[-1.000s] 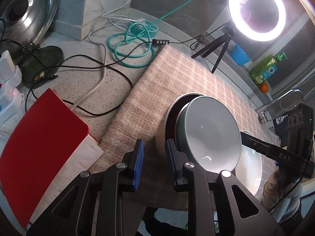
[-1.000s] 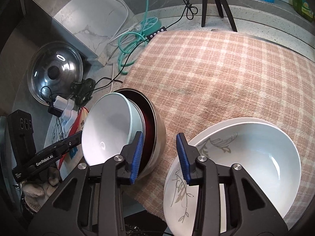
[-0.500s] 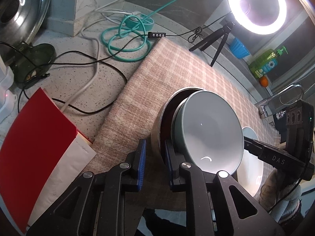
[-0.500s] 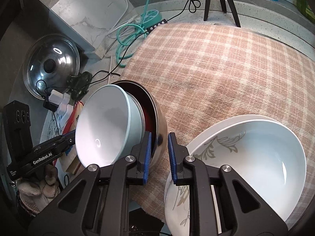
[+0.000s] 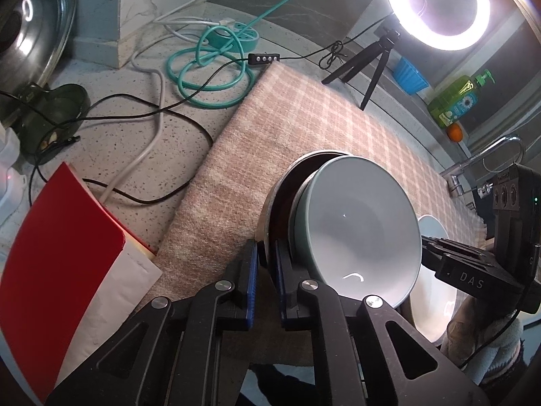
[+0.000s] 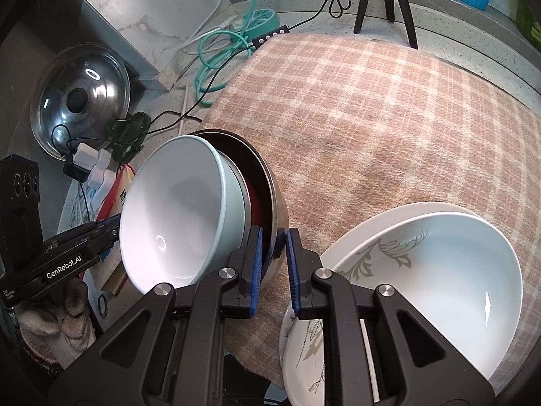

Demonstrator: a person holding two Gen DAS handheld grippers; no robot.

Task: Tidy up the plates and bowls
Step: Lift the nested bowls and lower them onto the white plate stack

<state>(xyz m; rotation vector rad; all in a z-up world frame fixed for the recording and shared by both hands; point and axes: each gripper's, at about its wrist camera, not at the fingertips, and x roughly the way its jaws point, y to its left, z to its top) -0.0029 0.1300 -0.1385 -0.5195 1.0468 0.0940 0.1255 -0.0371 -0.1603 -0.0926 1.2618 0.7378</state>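
Colours you've got in view: pale bowls, plaid cloth, blue pads.

At your 12 o'clock, cloth (image 6: 389, 128) is pink-beige plaid with cream lines. Tilted bowl (image 6: 172, 216) is white inside, pale blue-green outside; steel bowl (image 6: 275, 199) around it shows dark red inside. At 3 o'clock, white bowl (image 6: 439, 270) sits on a white plate (image 6: 318, 348) with grey leaf print. Right gripper (image 6: 274, 272) and left gripper (image 5: 265, 282): black, blue pads. Left view, 9 o'clock: red book (image 5: 57, 257); 11 o'clock: teal cable (image 5: 209, 77) on speckled grey counter (image 5: 111, 135).
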